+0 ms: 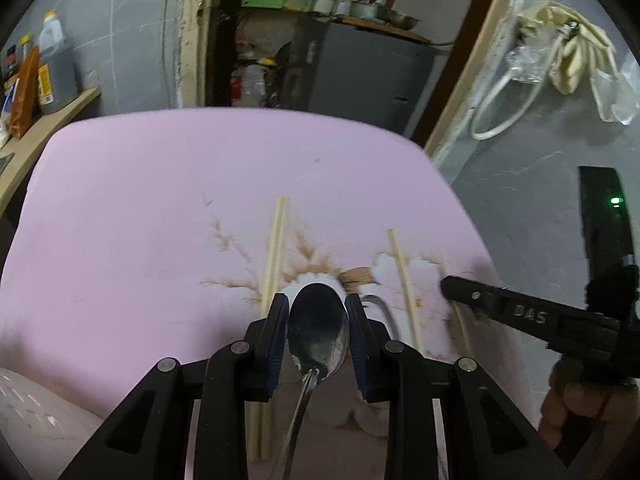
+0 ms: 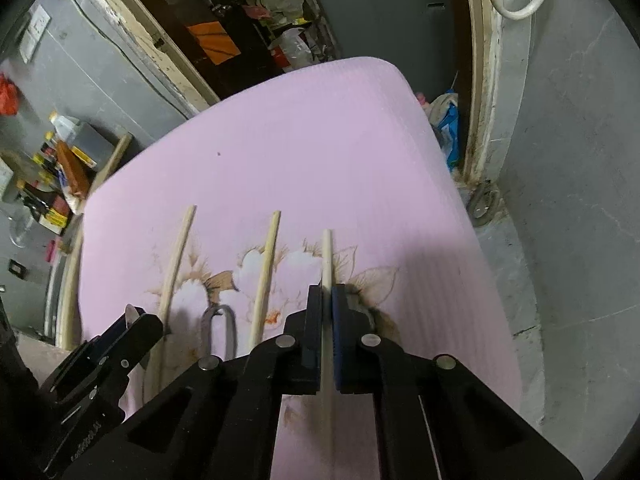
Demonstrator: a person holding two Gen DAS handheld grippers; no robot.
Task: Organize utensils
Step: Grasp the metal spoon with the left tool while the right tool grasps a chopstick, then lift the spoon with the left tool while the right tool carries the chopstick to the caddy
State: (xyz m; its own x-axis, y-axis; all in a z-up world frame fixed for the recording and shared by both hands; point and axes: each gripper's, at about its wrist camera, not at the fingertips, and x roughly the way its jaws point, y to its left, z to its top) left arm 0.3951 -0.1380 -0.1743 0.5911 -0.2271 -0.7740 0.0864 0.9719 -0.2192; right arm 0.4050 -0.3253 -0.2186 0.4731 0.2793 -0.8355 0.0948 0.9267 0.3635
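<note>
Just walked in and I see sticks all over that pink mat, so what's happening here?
A person is sorting utensils with a handheld claw in each hand. The left claw is closed around the bowl of a metal spoon, its handle trailing back under the claw. The right claw is clamped on a wooden chopstick near the mat's right side. Two more chopsticks lie loose on the pink flowered mat, along with a bent metal piece between them.
</note>
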